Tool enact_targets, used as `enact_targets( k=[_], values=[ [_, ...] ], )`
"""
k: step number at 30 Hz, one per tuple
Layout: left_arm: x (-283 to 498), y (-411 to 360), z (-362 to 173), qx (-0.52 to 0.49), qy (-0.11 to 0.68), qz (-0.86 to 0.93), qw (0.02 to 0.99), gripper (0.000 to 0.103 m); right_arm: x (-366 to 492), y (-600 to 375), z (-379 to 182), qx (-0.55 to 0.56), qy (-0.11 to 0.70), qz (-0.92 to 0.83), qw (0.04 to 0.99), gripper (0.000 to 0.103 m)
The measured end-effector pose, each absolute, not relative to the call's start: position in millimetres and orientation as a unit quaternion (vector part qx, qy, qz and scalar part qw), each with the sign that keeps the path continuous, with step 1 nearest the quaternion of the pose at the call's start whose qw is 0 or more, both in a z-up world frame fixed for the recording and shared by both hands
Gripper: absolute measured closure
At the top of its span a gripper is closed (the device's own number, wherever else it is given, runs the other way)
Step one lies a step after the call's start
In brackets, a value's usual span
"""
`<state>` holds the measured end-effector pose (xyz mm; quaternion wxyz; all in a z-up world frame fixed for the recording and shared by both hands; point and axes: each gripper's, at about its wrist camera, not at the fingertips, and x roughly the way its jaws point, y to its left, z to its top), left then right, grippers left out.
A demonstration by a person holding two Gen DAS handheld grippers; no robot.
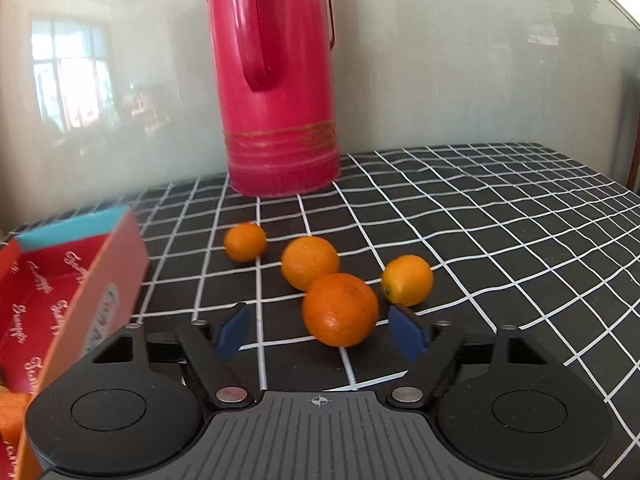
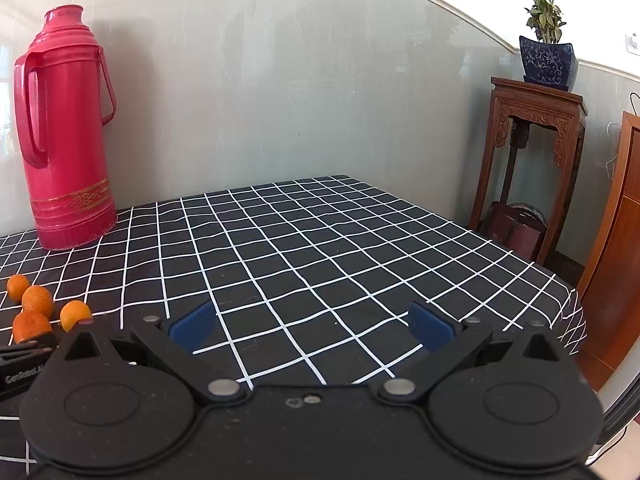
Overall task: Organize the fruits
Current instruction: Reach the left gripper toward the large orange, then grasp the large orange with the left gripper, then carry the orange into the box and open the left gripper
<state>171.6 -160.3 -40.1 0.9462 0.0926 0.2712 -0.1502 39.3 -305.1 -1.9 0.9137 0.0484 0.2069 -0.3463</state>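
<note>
Several oranges lie on the black checked tablecloth (image 1: 500, 240). The nearest orange (image 1: 340, 309) sits just ahead of my left gripper (image 1: 320, 332), between its blue pads (image 1: 406, 336), untouched. Behind it are a second orange (image 1: 309, 262), a small one (image 1: 245, 241) and one at the right (image 1: 407, 280). My left gripper is open. A red box (image 1: 72, 292) stands open at the left. My right gripper (image 2: 312, 330) is open and empty over bare cloth; the oranges (image 2: 37, 300) show at its far left.
A tall red thermos (image 1: 276, 80) stands at the back against the wall, also in the right wrist view (image 2: 64, 136). A wooden stand (image 2: 528, 152) with a potted plant (image 2: 546, 44) is beyond the table's right edge. An orange thing (image 1: 10, 416) shows at the left frame edge.
</note>
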Motion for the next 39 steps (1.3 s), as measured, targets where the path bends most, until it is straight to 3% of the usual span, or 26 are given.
enact_targets(
  k=[2, 4, 7, 18, 28, 39],
  values=[
    [173.9, -163.1, -40.4, 0.089, 0.272, -0.153, 0.946, 0.031, 39.2, -306.2, -2.0, 0.05, 0.206, -0.344, 0.915, 0.006],
    [176.1, -165.7, -41.3, 0.092, 0.277, -0.154, 0.944, 0.051, 39.5, -306.8, -2.1, 0.051, 0.207, -0.344, 0.915, 0.006],
    [176.9, -164.9, -42.0, 0.084, 0.282, -0.159, 0.942, 0.059, 40.6, -304.8, -2.7, 0.057, 0.206, -0.343, 0.915, 0.006],
    [165.4, -149.5, -28.3, 0.08, 0.246, -0.137, 0.956, 0.061, 42.8, -295.0, -0.8, 0.047, 0.203, -0.33, 0.921, 0.006],
    [159.1, -88.8, -0.4, 0.045, 0.213, -0.059, 0.974, 0.061, 52.7, -270.4, -0.6, 0.034, 0.203, -0.302, 0.931, 0.006],
    [168.4, -15.2, -0.5, 0.007, 0.242, 0.034, 0.97, 0.06, 71.6, -232.9, -3.7, 0.014, 0.207, -0.252, 0.945, 0.006]
  ],
)
